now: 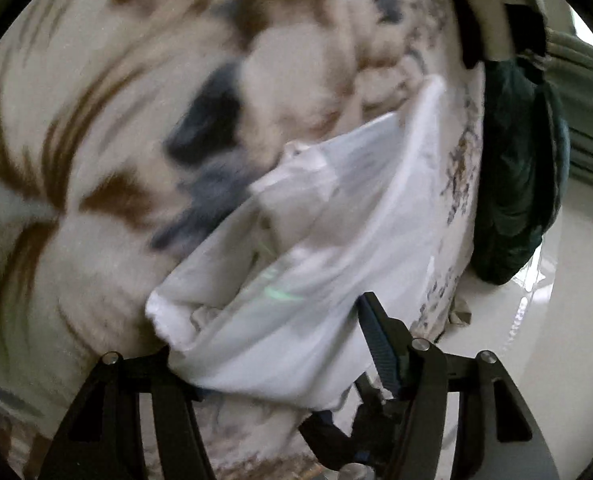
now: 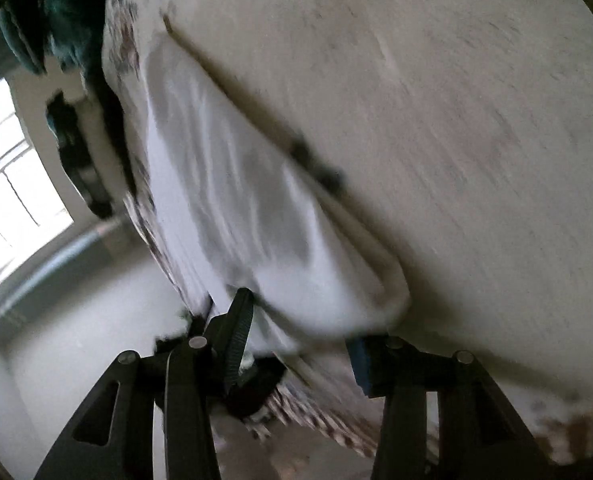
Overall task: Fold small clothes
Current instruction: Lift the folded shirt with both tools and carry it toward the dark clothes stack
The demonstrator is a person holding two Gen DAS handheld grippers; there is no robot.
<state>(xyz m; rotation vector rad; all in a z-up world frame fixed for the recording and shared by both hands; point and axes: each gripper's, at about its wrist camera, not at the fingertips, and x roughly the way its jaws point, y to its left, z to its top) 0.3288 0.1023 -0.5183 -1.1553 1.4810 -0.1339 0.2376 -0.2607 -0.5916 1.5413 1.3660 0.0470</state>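
Observation:
A small white garment (image 1: 316,248) hangs bunched over a cream bedspread with brown and blue patterns (image 1: 96,120). My left gripper (image 1: 280,360) has cloth draped between its fingers; the right finger (image 1: 380,344) shows, the left one is hidden under fabric. In the right wrist view the same white garment (image 2: 248,216) stretches from my right gripper (image 2: 300,340) toward the bed's edge. Its hem lies between the two fingers (image 2: 238,336). Both views are motion-blurred, and the jaws stand fairly wide apart with cloth between them.
A dark green cloth (image 1: 512,184) hangs at the bed's edge, also in the right wrist view (image 2: 60,12). A pale floor (image 1: 536,340) lies beside the bed. A bright window (image 2: 12,184) is at the left. The bedspread (image 2: 456,160) fills the right side.

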